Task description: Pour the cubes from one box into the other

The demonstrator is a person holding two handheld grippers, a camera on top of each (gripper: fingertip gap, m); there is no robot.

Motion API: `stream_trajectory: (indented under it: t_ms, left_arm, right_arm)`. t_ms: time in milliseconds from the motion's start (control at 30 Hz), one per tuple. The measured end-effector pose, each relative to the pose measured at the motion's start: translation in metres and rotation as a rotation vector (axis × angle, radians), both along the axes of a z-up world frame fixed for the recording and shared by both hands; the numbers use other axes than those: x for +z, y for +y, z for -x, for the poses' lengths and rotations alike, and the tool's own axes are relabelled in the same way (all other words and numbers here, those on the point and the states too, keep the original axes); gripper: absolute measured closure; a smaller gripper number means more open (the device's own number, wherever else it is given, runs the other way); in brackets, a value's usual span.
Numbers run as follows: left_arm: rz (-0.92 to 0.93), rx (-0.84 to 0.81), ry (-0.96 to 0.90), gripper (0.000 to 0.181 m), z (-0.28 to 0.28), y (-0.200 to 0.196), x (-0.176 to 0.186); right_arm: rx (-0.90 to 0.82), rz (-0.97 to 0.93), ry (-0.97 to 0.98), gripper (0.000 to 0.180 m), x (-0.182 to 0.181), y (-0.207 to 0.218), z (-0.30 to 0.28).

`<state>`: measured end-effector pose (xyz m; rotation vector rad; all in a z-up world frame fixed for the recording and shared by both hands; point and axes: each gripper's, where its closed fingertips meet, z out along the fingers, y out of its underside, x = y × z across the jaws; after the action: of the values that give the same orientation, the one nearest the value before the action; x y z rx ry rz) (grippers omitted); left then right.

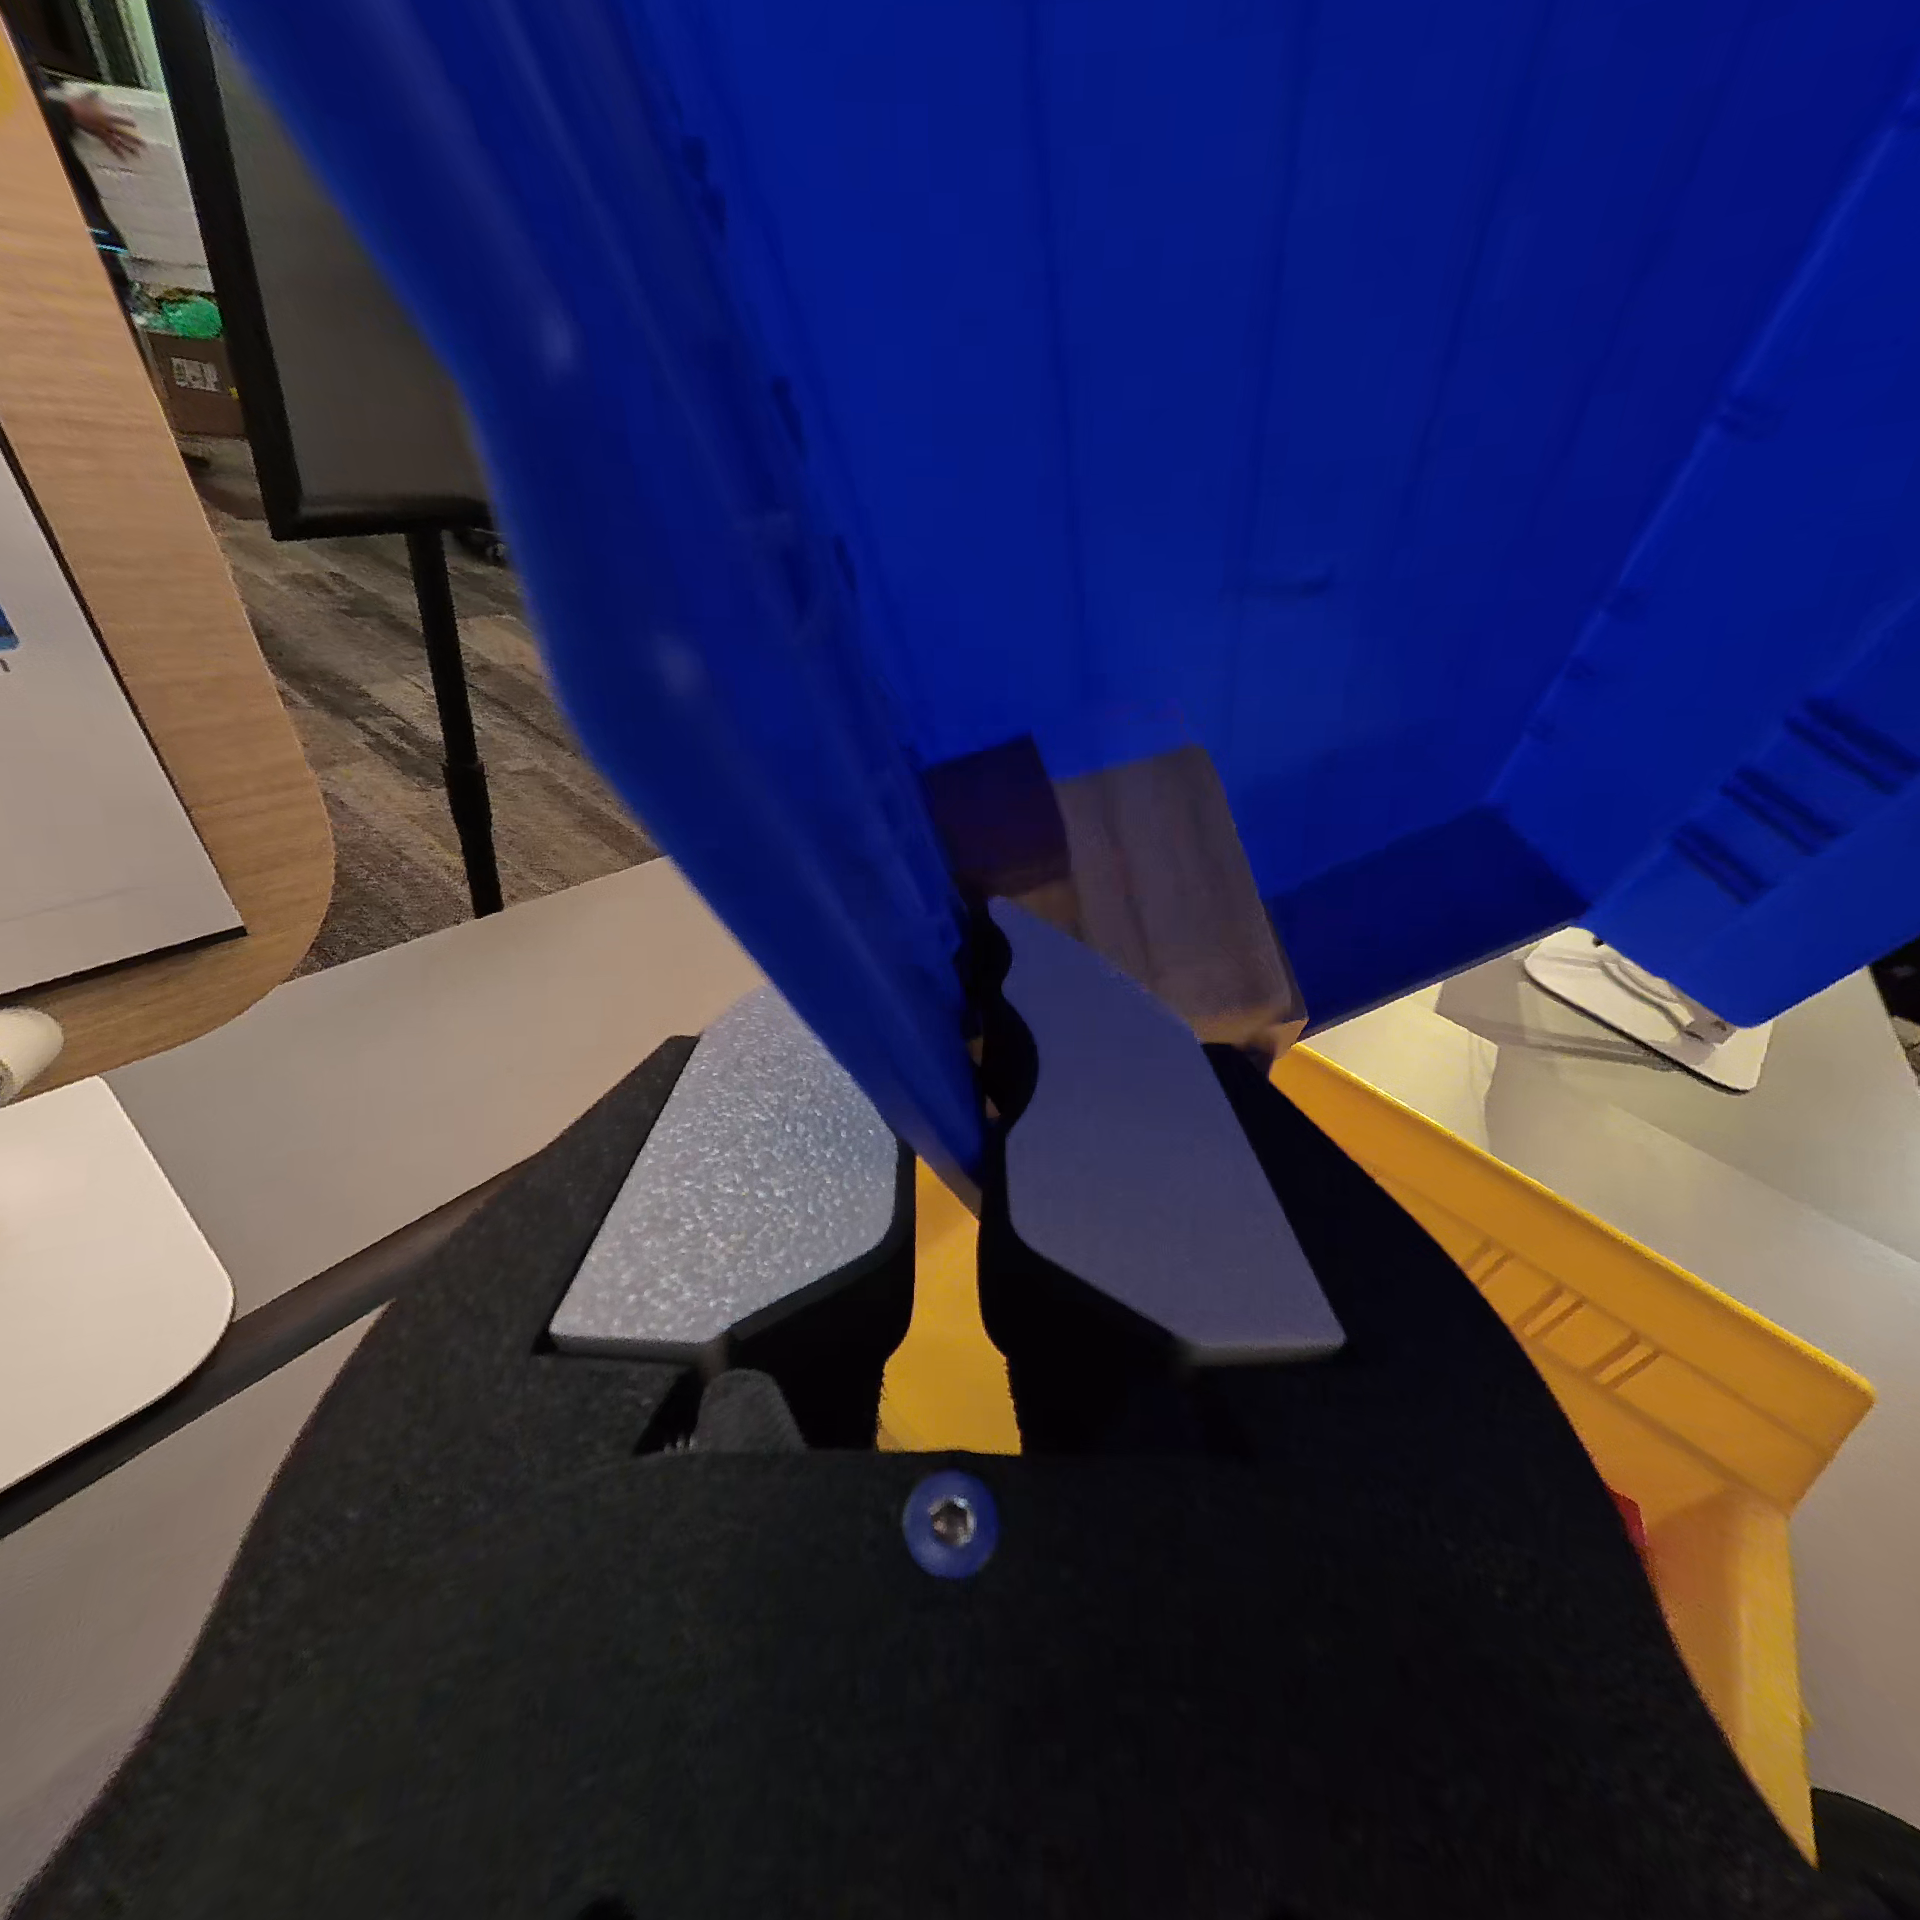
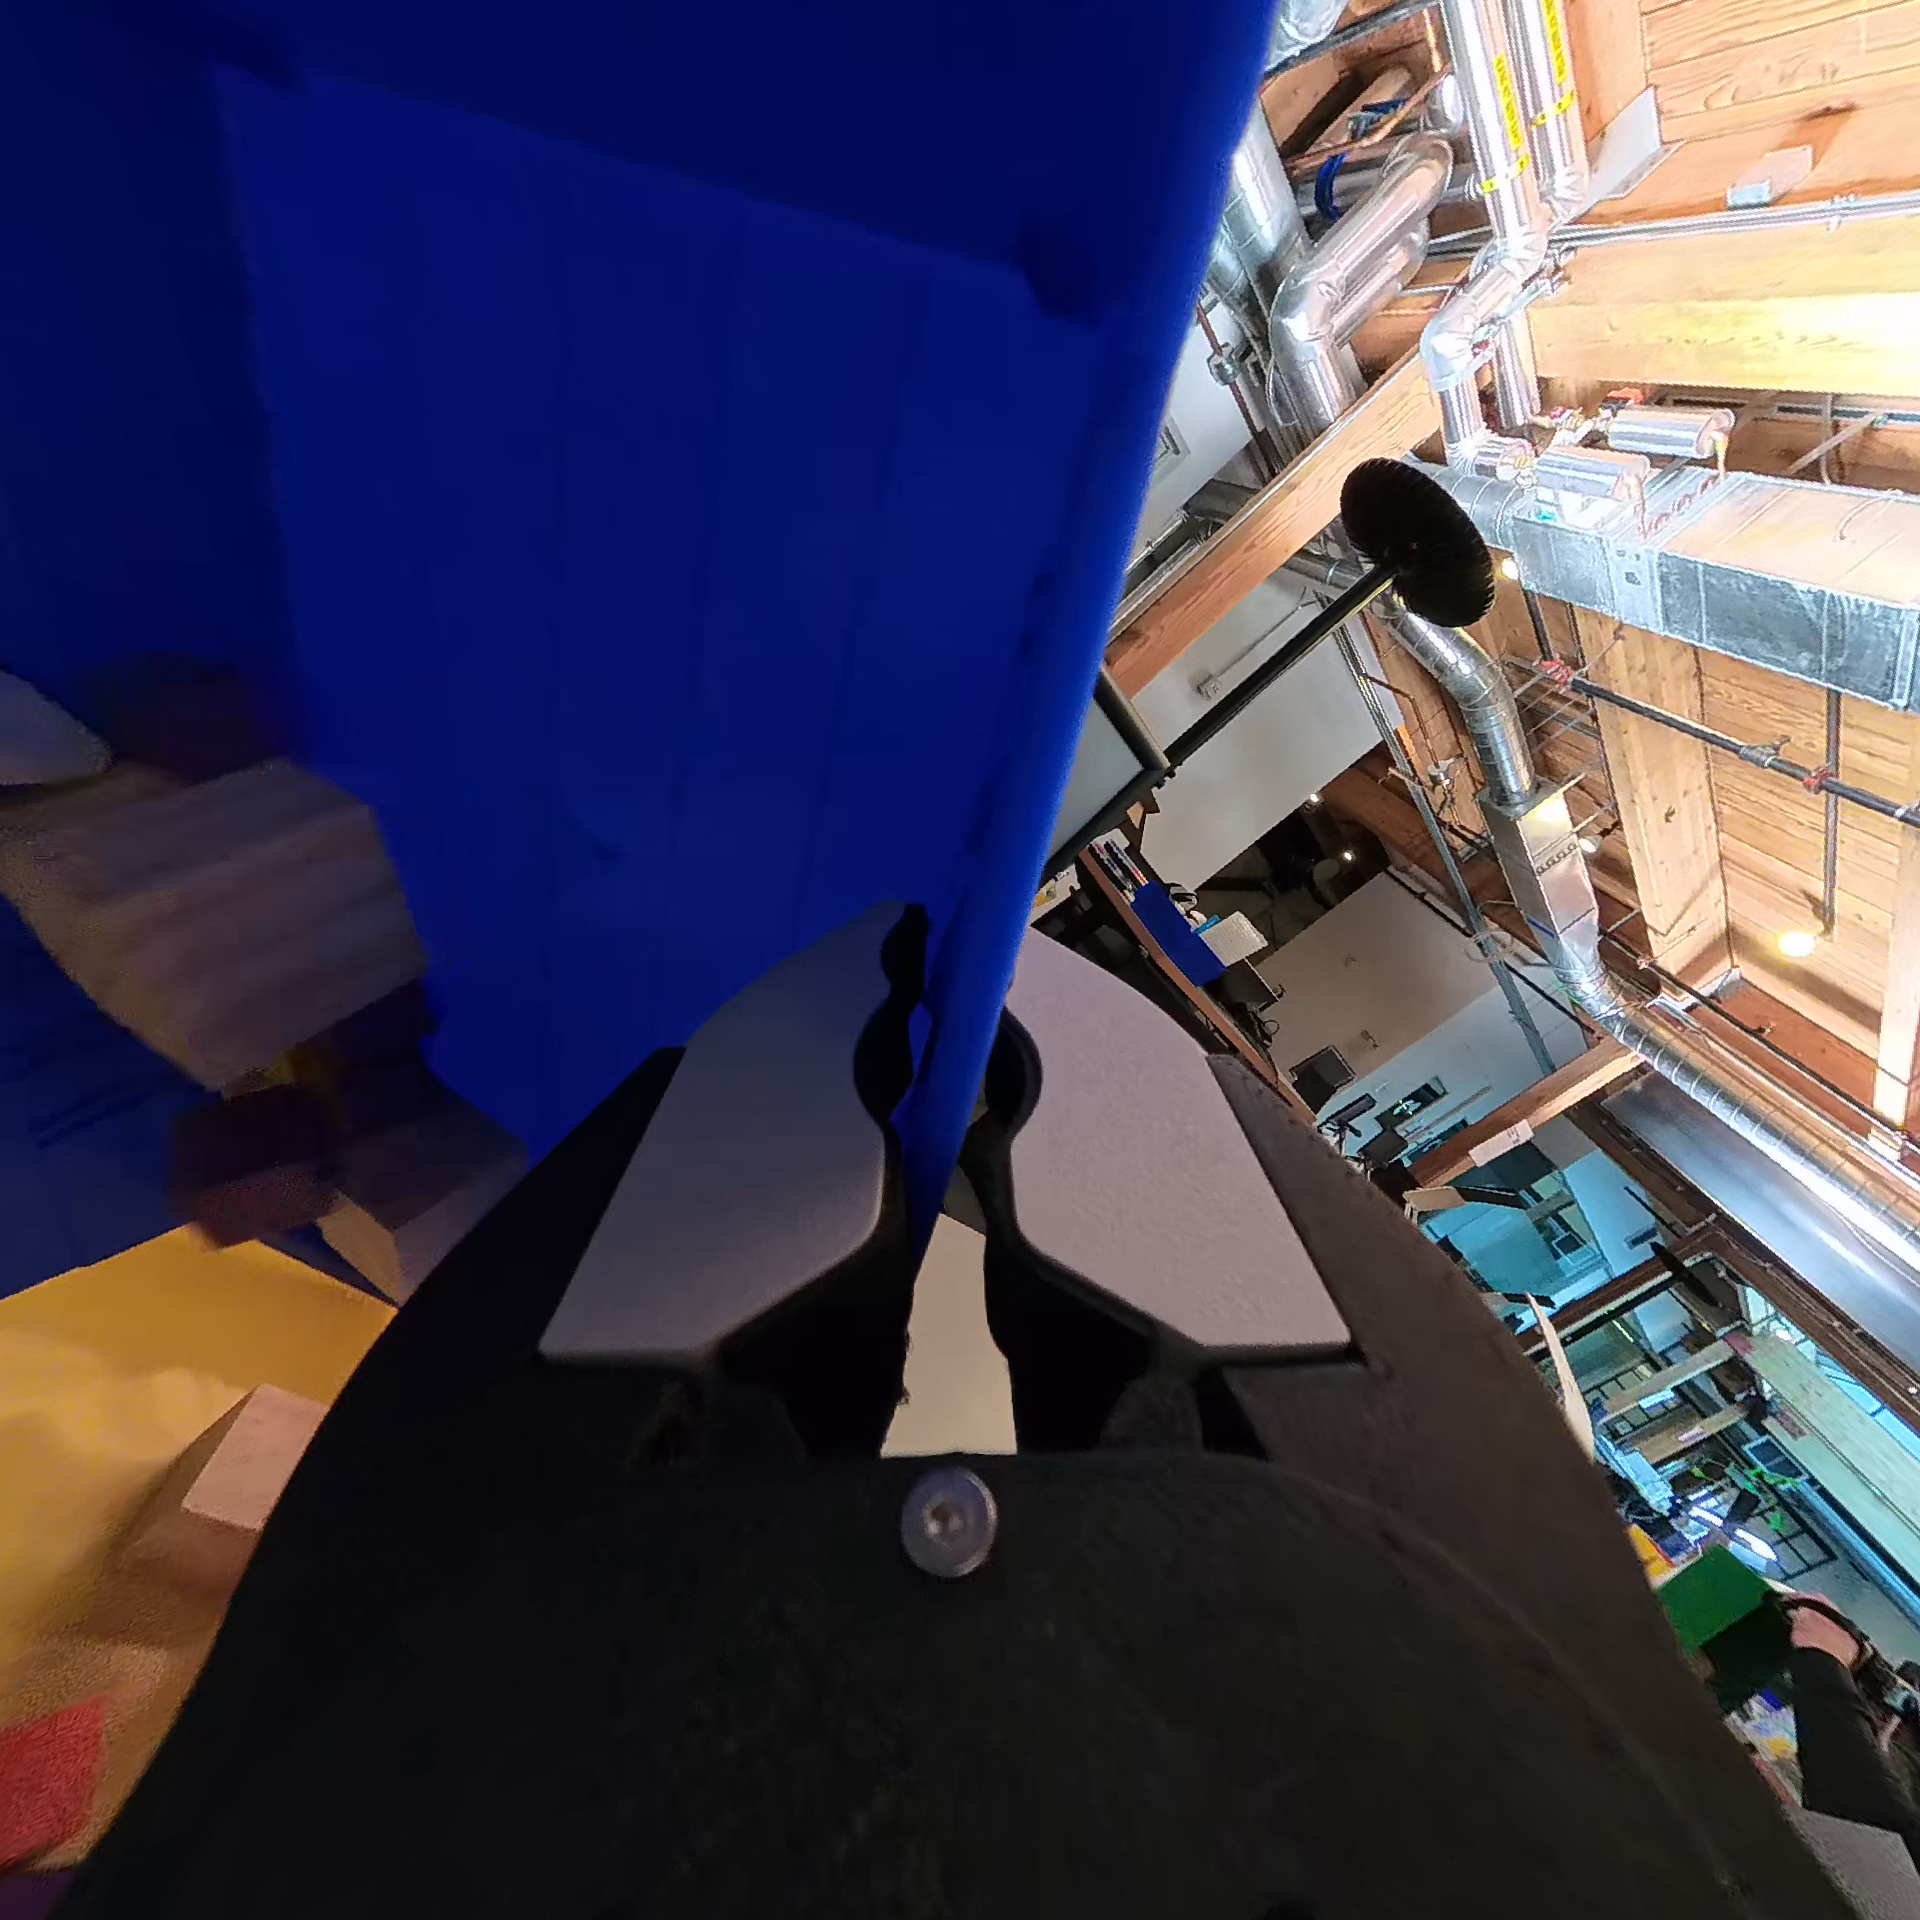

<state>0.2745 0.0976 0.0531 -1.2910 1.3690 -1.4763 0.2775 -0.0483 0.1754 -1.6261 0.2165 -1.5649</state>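
The left claw (image 1: 977, 1101) is clenched on 1 wall of the blue box (image 1: 1195, 416), and the right claw (image 2: 935, 1101) is clenched on the opposite wall of the same box (image 2: 644, 540), which is held tipped up above the yellow box (image 1: 1621, 1351). Blurred wooden cubes (image 2: 208, 914) crowd its lower edge over the yellow box (image 2: 125, 1382), where a pale cube (image 2: 249, 1475) and a red cube (image 2: 47, 1766) lie; a grey worktop (image 1: 416, 1039) shows beneath.

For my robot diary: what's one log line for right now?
step: pouring | left gripper: shut on blue box | right gripper: shut on blue box | cubes: falling toward yellow box
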Motion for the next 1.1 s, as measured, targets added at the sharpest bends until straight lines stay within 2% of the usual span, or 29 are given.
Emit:
stream_trajectory:
  t_ms: [367,667,800,900,1033,1100]
  left_arm:
    - [-0.026,0.008,0.008,0.174,0.000,-0.002,-0.001]
    - [-0.037,0.035,-0.060,0.174,0.008,-0.005,0.017]
    - [0.024,0.038,-0.032,0.174,0.012,-0.015,0.030]
    - [0.066,-0.084,0.031,0.163,0.014,-0.045,0.040]
    - [0.124,-0.352,0.131,0.142,0.031,-0.100,0.055]
    - [0.189,-0.414,0.142,0.145,0.045,-0.107,0.064]
  right_arm:
    - [0.008,-0.021,0.017,0.169,-0.007,-0.006,-0.003]
    - [0.022,-0.032,-0.057,0.169,0.010,-0.010,0.010]
    - [0.013,-0.024,-0.059,0.172,0.026,-0.017,0.009]
    - [-0.013,-0.032,0.044,0.174,0.049,-0.029,-0.007]
    - [-0.033,-0.033,0.343,0.174,0.072,-0.053,-0.045]
    - [-0.129,-0.003,0.490,0.174,0.067,-0.078,-0.067]
